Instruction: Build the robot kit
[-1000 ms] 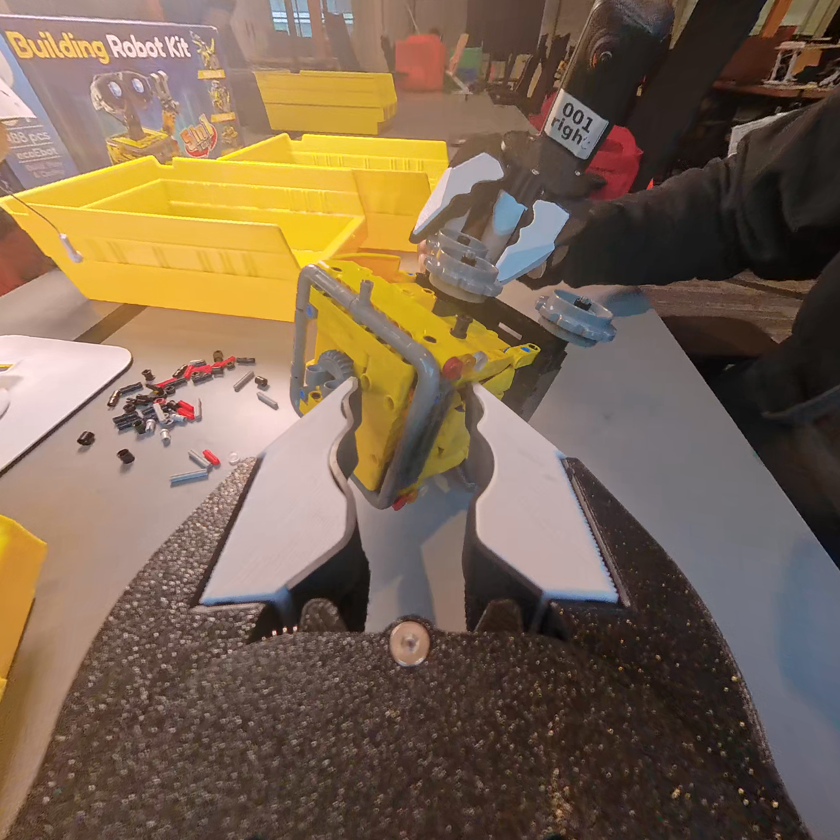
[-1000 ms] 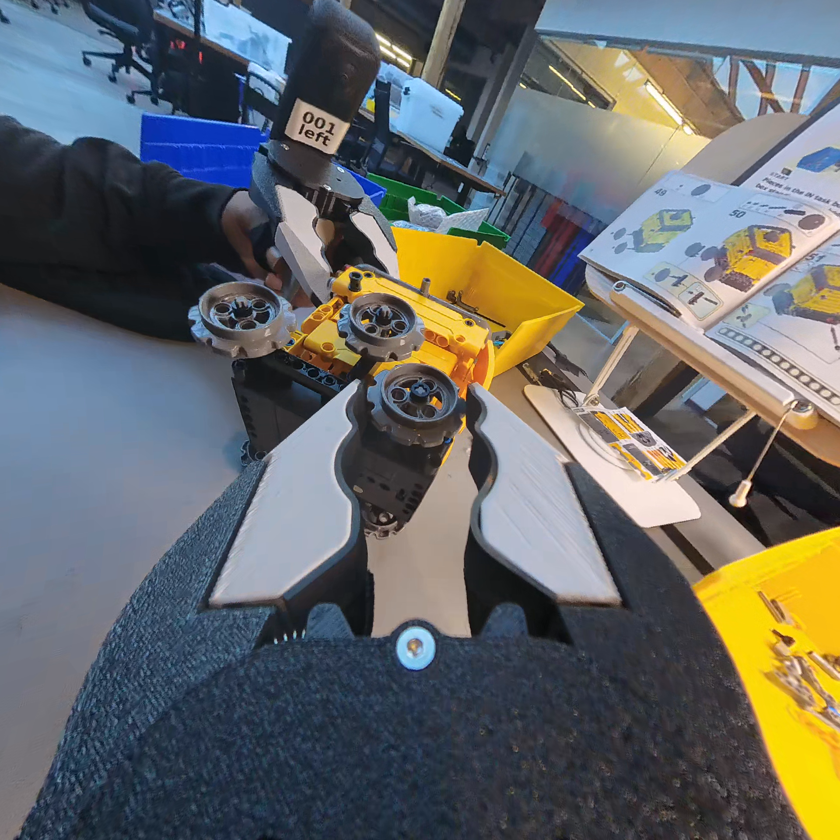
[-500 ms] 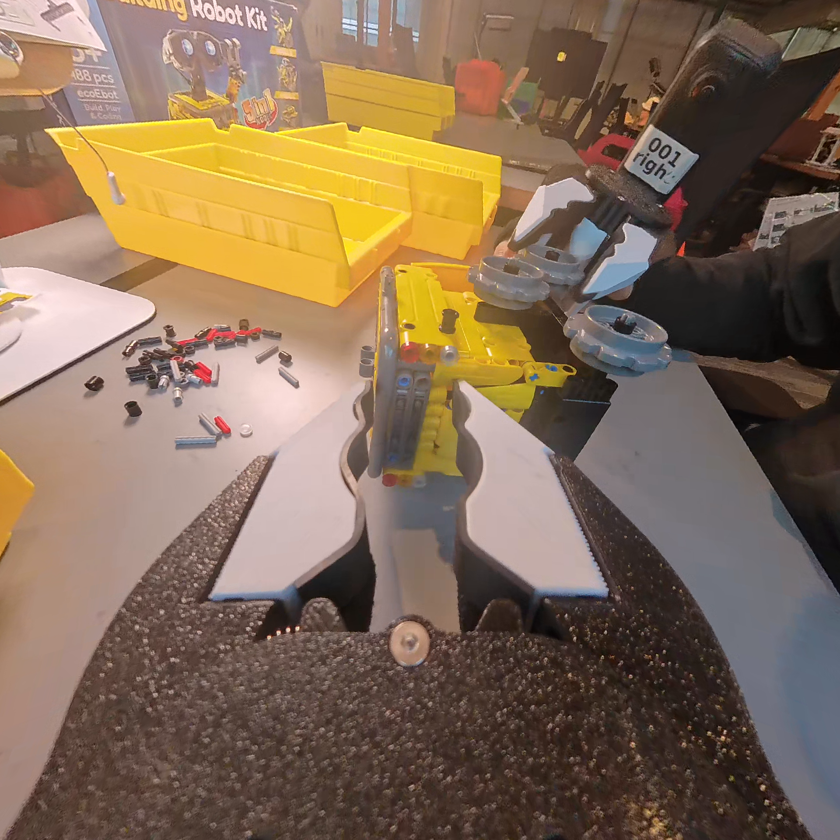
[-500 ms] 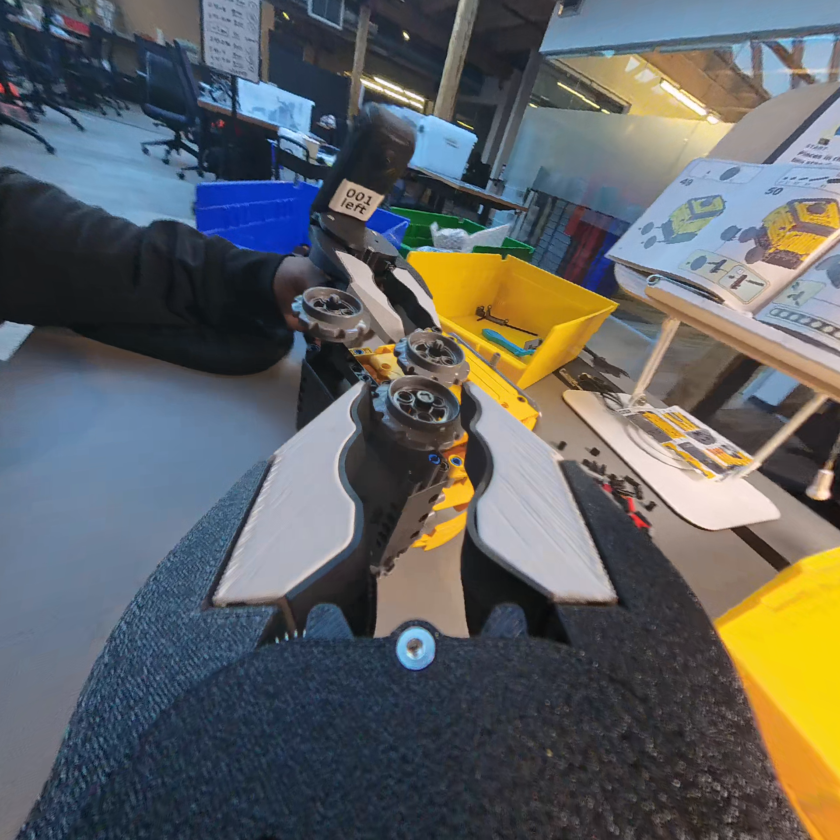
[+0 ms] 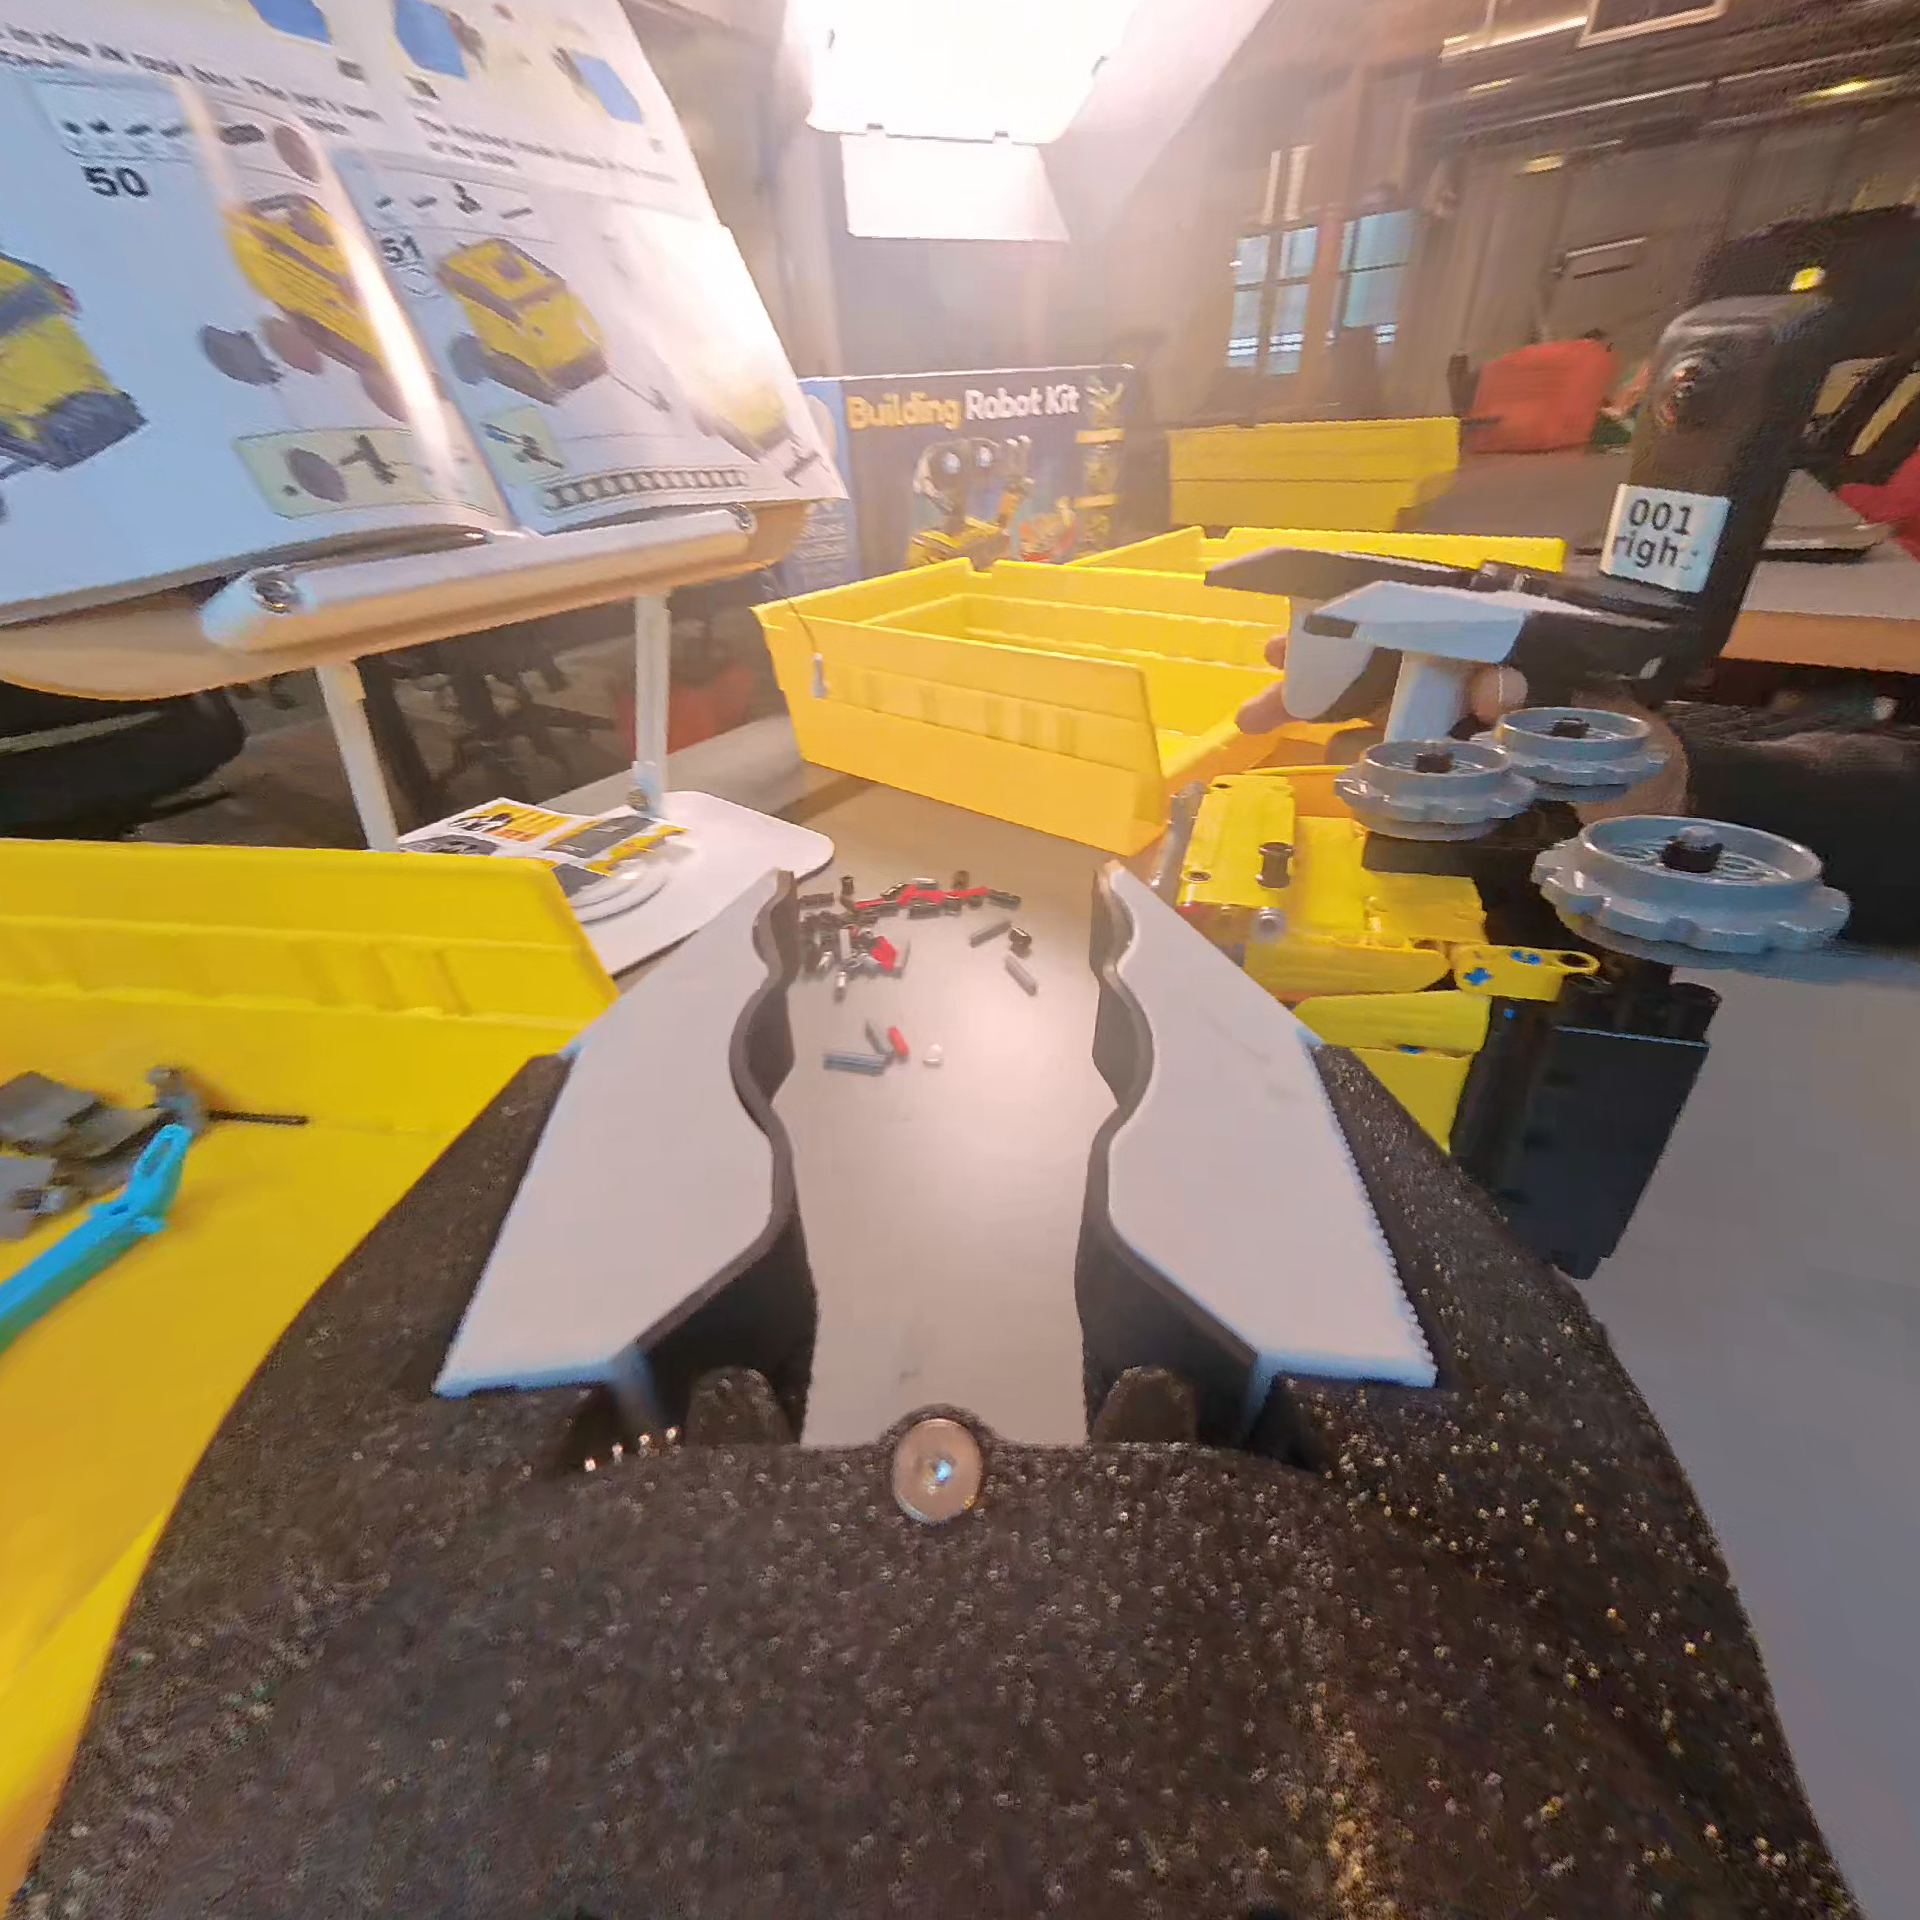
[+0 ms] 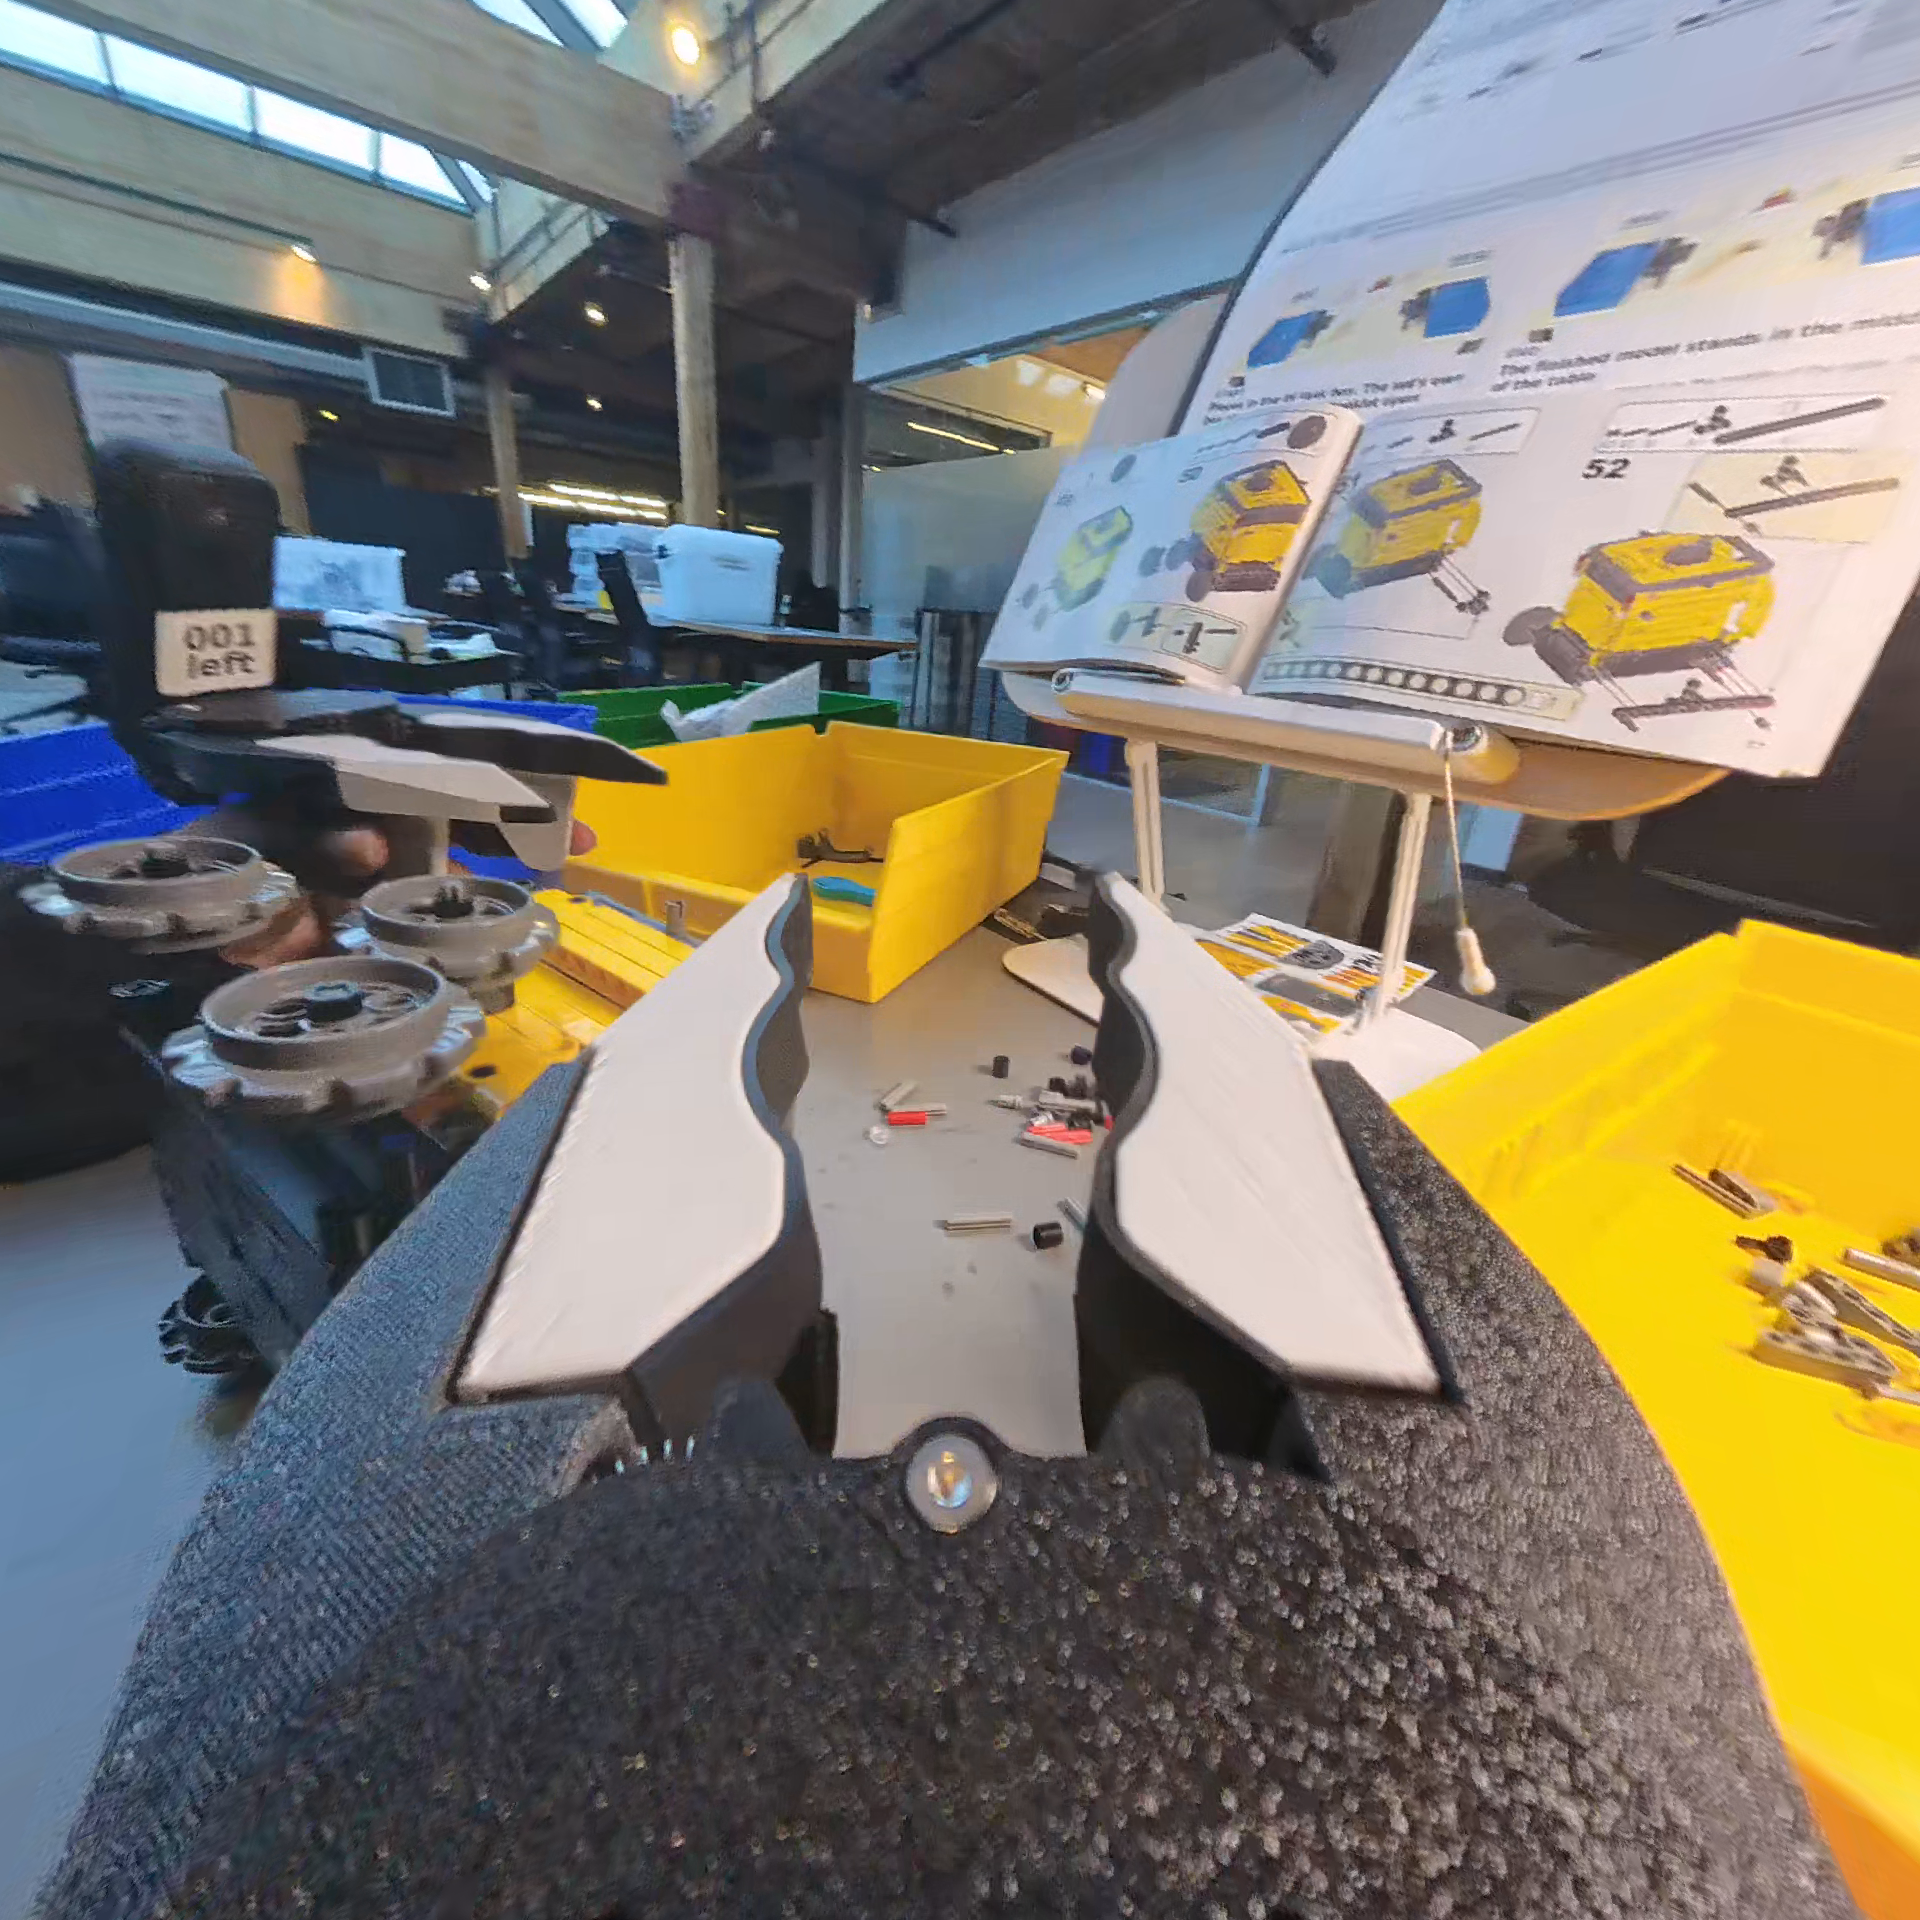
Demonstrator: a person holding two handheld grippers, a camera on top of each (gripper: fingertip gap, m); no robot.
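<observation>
A yellow and black toy robot model (image 5: 1340,914) lies on the grey table (image 5: 1766,1299), its three grey sprocket wheels (image 5: 1688,894) facing up. My left gripper (image 5: 945,894) is open and empty, just left of the model, over a scatter of small black, red and grey pins (image 5: 883,935). My right gripper (image 6: 951,904) is open and empty, right of the model (image 6: 540,997), and points at the same pins (image 6: 1039,1122). Each gripper also shows in the other's view, above the wheels (image 6: 327,1029), held by a hand.
An open instruction booklet (image 5: 364,312) on a white stand (image 6: 1278,727) stands behind the pins. Yellow bins stand around: one at the near left with parts (image 5: 260,935), long ones at the back (image 5: 987,675), one at the right with parts (image 6: 1662,1143). A kit box (image 5: 977,468) stands behind.
Both grippers have let go of the model and opened. The left one swung left and the right one swung right, and both now face the loose pins and the booklet.
</observation>
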